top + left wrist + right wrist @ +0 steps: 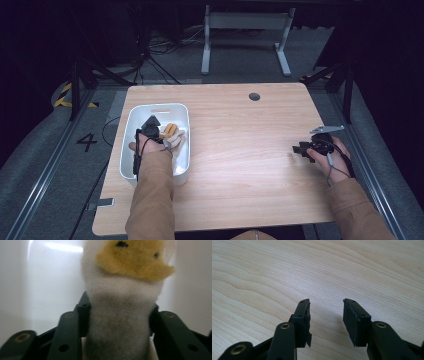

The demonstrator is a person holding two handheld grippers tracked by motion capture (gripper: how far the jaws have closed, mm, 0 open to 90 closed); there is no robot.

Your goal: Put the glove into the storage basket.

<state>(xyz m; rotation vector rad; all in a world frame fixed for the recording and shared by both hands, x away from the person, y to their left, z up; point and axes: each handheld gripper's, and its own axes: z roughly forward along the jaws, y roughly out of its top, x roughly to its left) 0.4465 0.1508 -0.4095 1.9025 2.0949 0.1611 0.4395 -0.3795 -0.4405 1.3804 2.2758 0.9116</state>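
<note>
A white and yellow plush toy (125,302) sits between the two black jaws of my left gripper (117,315), which is shut on it. In the high view that left gripper (150,131) is down inside the white bin (131,120) at the table's left, with the orange and white toy (170,131) beside it. My right gripper (302,148) rests low over the bare wood at the table's right side and points left. Its jaws stand open with nothing between them, and its fingertips (303,312) hover just above the wood grain.
The light wooden table (240,165) has a small round grommet (254,96) near its far edge. Beyond it stands the white frame of another table (245,30) on grey carpet. Metal rails run along both sides.
</note>
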